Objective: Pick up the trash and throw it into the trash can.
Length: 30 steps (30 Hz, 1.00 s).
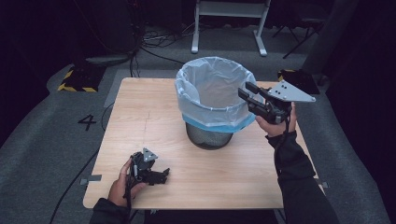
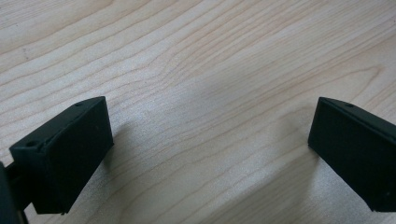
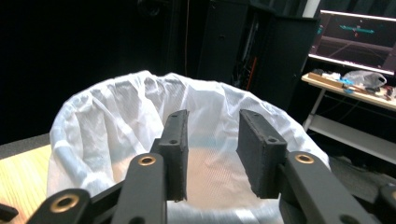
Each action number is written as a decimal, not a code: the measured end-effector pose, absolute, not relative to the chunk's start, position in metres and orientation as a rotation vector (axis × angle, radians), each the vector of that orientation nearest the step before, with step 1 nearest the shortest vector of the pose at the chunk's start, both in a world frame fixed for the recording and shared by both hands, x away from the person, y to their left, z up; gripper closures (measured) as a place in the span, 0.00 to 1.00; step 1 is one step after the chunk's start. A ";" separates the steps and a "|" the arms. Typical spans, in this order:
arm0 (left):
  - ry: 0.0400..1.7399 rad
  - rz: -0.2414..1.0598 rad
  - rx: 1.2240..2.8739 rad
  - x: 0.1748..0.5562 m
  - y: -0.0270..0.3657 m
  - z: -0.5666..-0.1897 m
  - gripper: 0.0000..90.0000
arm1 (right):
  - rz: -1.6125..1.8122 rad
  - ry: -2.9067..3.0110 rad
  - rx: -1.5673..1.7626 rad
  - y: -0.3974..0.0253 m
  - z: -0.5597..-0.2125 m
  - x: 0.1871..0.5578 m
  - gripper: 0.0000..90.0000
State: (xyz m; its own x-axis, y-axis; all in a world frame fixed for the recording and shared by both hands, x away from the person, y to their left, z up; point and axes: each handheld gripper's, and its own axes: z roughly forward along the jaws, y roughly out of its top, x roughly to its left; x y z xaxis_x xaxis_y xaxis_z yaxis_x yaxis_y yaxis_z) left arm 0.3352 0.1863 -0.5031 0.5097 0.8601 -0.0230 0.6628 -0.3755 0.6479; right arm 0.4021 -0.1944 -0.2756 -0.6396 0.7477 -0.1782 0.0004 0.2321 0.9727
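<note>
Wire wastebasket (image 1: 208, 136), lined with white bag (image 1: 210, 91), stood on wooden worktop (image 1: 140, 121); left claw (image 1: 161, 176) spread empty, low over worktop; right claw (image 1: 246, 91) parted, empty, held at bag rim.

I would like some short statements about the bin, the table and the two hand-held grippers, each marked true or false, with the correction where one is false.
1. The wire bin is lined with a white bag. True.
2. The bin lies tipped over on the table. False: it stands upright.
3. The left hand-held gripper is low over the table's near left part, jaws open. True.
4. The right hand-held gripper is shut on the bag's rim. False: in the right gripper view its jaws stand apart at the rim, holding nothing.
5. A crumpled paper lies between the left gripper's jaws. False: the left gripper view shows bare wood there.
</note>
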 end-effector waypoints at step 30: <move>1.238 0.437 2.151 0.336 0.186 -0.503 0.00 | 1.231 1.894 0.789 -0.265 -0.302 0.353 0.24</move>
State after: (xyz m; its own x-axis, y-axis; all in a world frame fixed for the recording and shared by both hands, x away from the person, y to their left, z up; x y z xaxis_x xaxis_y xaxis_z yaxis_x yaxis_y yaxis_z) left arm 0.3357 0.1859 -0.5034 0.5081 0.8611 -0.0178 0.6594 -0.3757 0.6512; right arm 0.3529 -0.2645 -0.3017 -0.5441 0.8024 -0.2451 0.1020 0.3532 0.9300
